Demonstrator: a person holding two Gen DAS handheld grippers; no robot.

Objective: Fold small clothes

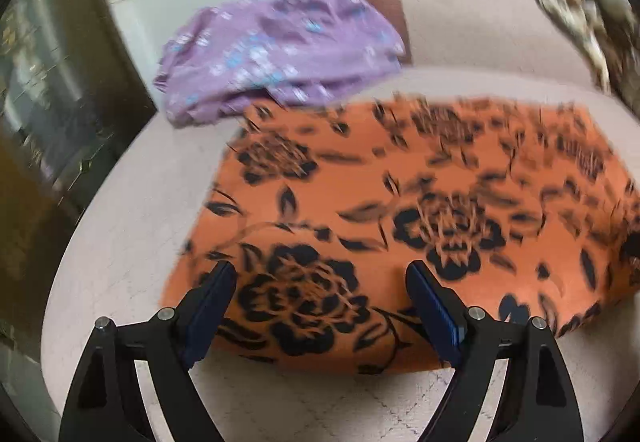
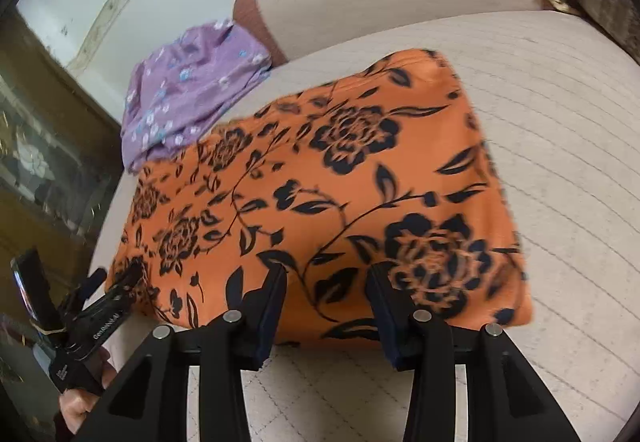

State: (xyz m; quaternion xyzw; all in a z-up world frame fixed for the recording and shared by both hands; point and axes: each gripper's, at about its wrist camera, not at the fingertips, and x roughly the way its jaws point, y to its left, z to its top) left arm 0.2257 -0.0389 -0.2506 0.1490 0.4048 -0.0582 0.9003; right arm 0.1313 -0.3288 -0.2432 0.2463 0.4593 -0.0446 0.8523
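hovering both my left tongs (image 1: 320, 282) and right tongs (image 2: 328, 274), each spread wide and holding nothing, above the near edge of the orange floral garment (image 1: 400, 202) lying flat on the beige cushion (image 2: 540, 122), i judge the next fold needs that edge pinched and carried away from me.

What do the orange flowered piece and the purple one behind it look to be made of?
Orange cloth: seemingly a thin, matte woven or knit fabric with a black floral print; it lies flat with soft edges. Purple cloth: looks like light, soft fabric with small pale flowers, bunched in loose folds. The fibre can't be told.
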